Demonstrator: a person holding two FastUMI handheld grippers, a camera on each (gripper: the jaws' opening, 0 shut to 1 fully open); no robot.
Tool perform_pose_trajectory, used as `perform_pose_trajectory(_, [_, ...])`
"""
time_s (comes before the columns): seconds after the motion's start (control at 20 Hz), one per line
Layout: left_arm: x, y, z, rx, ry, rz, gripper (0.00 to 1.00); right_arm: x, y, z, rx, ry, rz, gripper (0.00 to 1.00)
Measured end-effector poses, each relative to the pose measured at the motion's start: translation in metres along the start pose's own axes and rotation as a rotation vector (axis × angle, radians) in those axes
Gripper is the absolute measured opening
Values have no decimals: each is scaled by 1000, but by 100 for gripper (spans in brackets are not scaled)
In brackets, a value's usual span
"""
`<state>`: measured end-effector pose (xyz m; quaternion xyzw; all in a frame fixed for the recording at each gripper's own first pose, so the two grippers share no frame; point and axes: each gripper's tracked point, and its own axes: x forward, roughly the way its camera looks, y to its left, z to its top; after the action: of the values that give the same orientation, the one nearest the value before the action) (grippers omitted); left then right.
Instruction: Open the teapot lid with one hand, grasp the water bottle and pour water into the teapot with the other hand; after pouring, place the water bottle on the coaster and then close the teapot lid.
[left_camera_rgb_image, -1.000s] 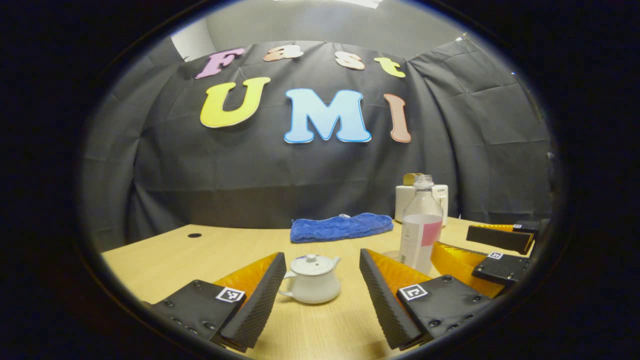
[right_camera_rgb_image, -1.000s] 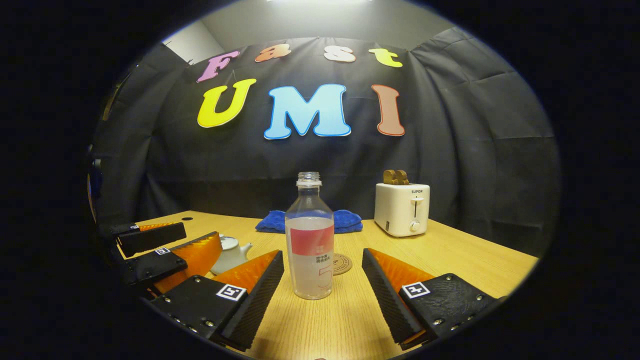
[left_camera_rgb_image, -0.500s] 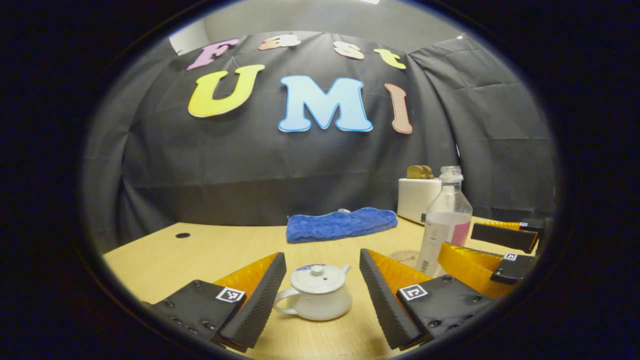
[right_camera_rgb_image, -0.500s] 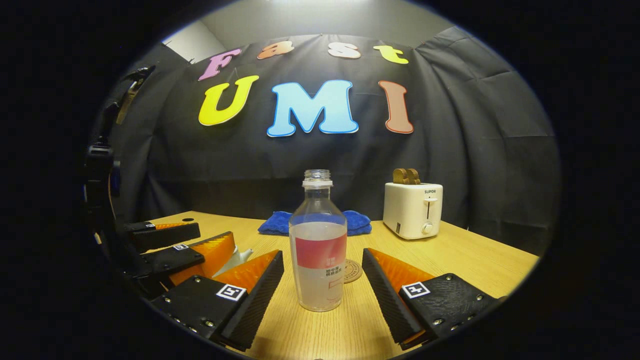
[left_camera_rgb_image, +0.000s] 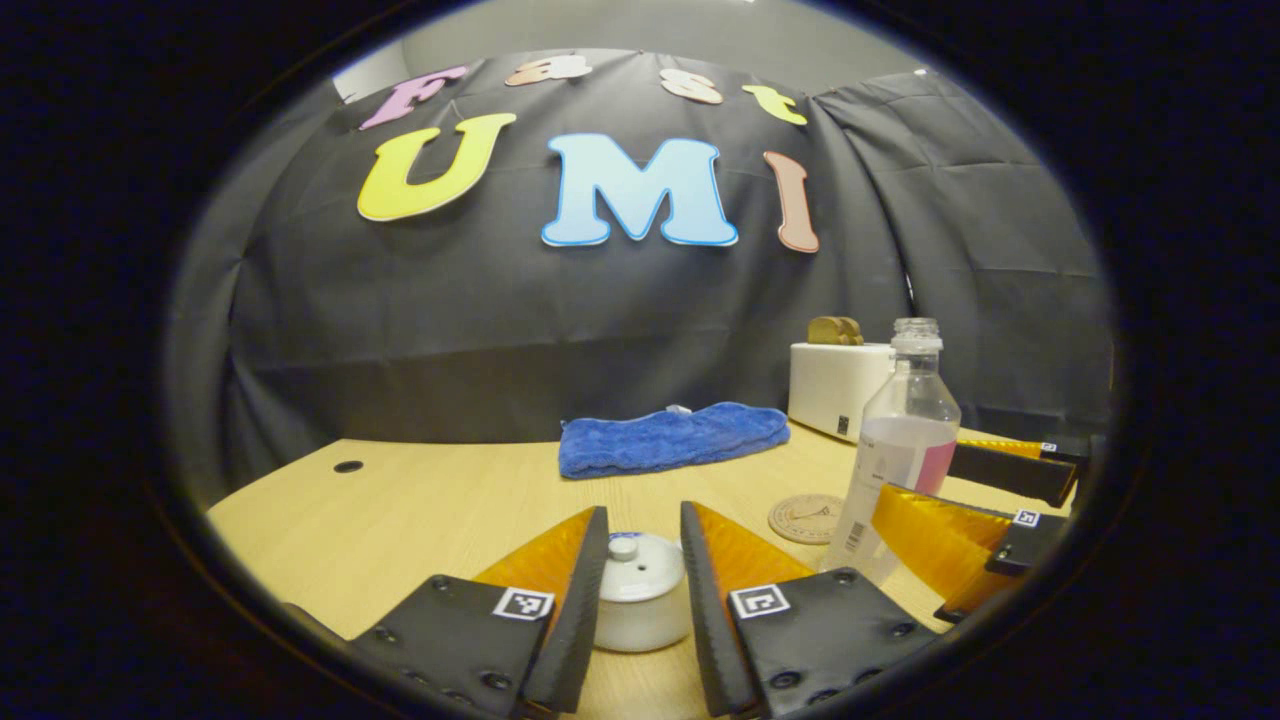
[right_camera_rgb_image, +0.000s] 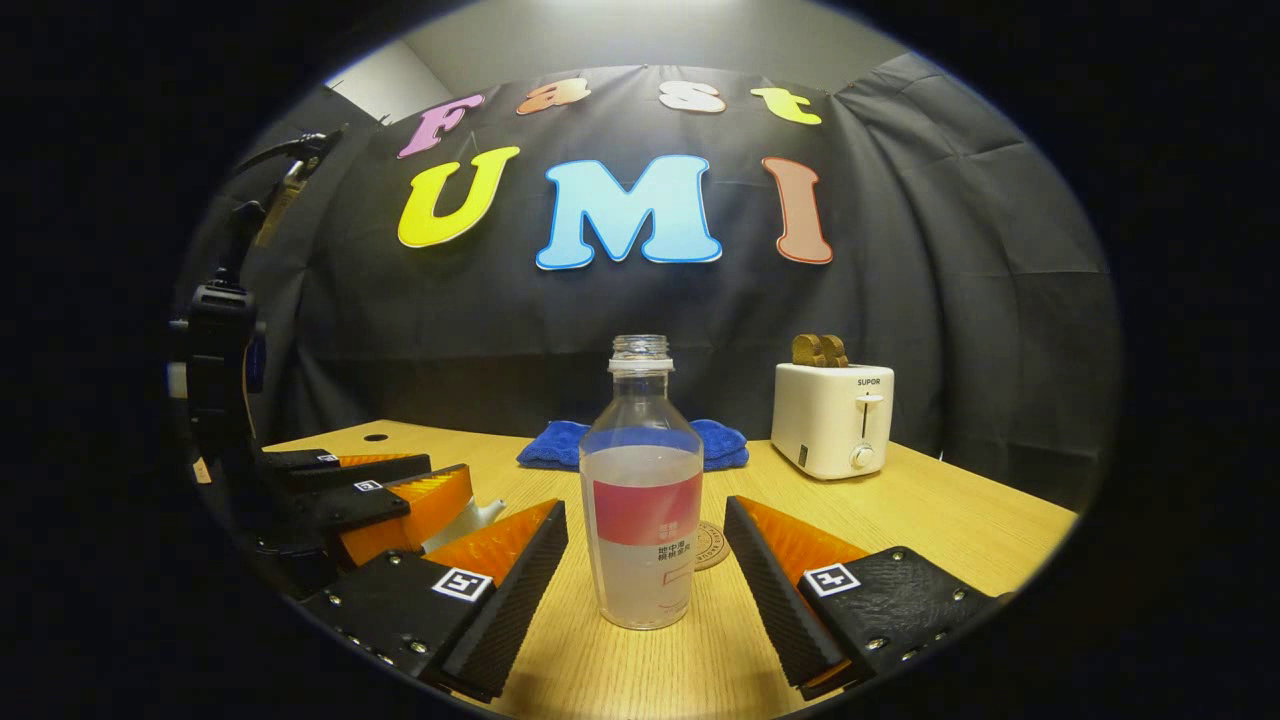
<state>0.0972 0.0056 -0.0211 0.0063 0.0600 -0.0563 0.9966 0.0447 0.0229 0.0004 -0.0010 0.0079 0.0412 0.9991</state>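
The white teapot (left_camera_rgb_image: 640, 620) sits on the wooden table between the fingers of my left gripper (left_camera_rgb_image: 642, 510). Both fingers rest against the sides of its knobbed lid (left_camera_rgb_image: 640, 572), and they hide the spout and handle. The uncapped water bottle (right_camera_rgb_image: 640, 520), about half full with a pink label, stands upright between the fingers of my right gripper (right_camera_rgb_image: 645, 508), which is open with a gap on each side. The round coaster (right_camera_rgb_image: 714, 545) lies just behind the bottle. In the left gripper view the bottle (left_camera_rgb_image: 905, 430) stands at the right with the coaster (left_camera_rgb_image: 805, 517) beside it.
A blue towel (left_camera_rgb_image: 670, 438) lies at the back of the table, and a white toaster (right_camera_rgb_image: 832, 420) with bread in it stands at the back right. A small hole (left_camera_rgb_image: 348, 466) marks the table's far left. In the right gripper view the left gripper (right_camera_rgb_image: 400, 490) is at the left.
My left gripper has moved forward over the teapot and narrowed from wide open to closed against the lid. My right gripper has come slightly closer to the bottle and stayed open.
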Motion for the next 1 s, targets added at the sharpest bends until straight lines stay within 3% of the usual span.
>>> perform_pose_trajectory(0.15, [2,-3,-6,26,39,-5,43,0,0,1,3,0,2,98])
perform_pose_trajectory(0.3, [1,-1,-5,50,46,-1,43,1,0,-1,7,8,3,98])
perform_pose_trajectory(0.35, [5,8,-4,73,37,39,43,1,0,-1,11,12,4,98])
perform_pose_trajectory(0.45, [2,8,-1,43,27,24,20,3,-1,-2,23,21,6,98])
perform_pose_trajectory(0.65, [1,10,-2,40,23,23,21,4,-4,-4,53,41,10,98])
perform_pose_trajectory(0.7, [1,11,0,18,10,22,15,5,-4,-5,59,45,12,98])
perform_pose_trajectory(0.85, [-5,15,9,-48,-61,23,15,5,-4,-5,65,48,14,97])
perform_pose_trajectory(1.0, [-12,17,17,-35,-118,27,14,3,-2,-3,37,30,9,98])
